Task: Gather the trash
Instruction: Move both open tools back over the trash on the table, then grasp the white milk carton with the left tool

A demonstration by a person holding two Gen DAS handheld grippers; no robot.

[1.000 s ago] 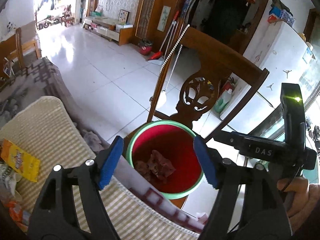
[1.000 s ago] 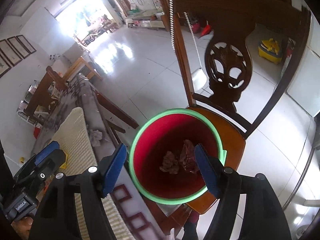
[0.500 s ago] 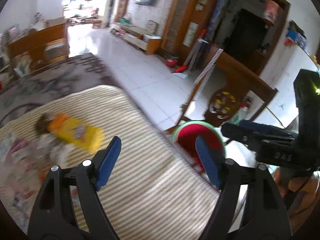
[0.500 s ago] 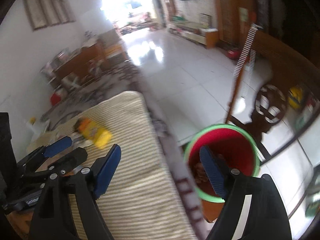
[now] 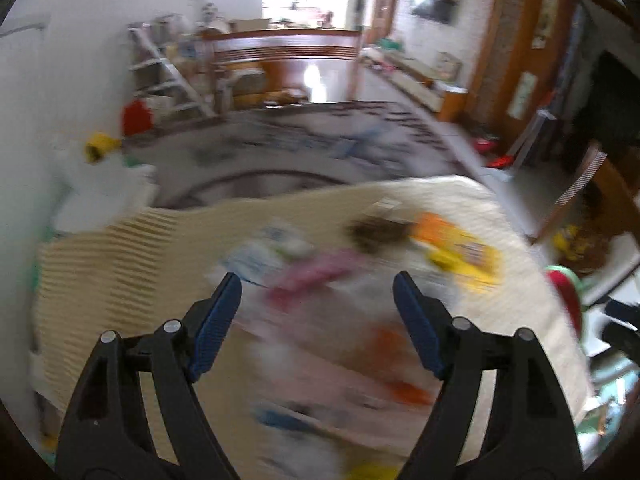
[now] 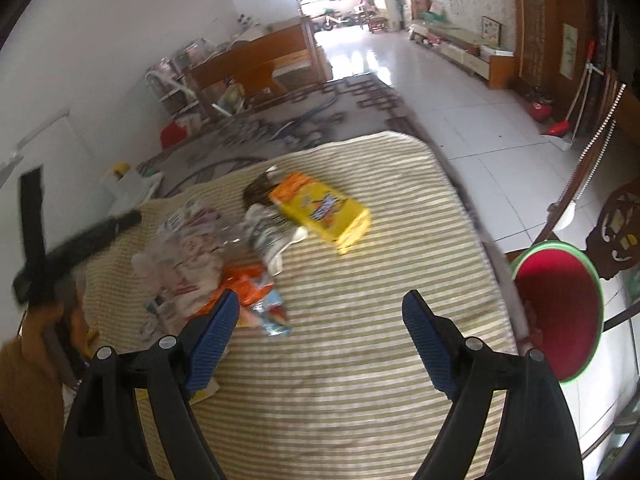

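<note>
both tongs, left (image 5: 316, 292) and right (image 6: 320, 312), tilt downward over the striped surface (image 6: 360, 380); left wide open and empty, right opening, empty. trash pile (image 6: 224, 248) lies ahead-left of the right tongs; red bin (image 6: 560, 312) beside the surface's right edge.

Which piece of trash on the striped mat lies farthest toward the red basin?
The yellow and orange snack packet; the other wrappers are heaped farther from the red basin.
</note>
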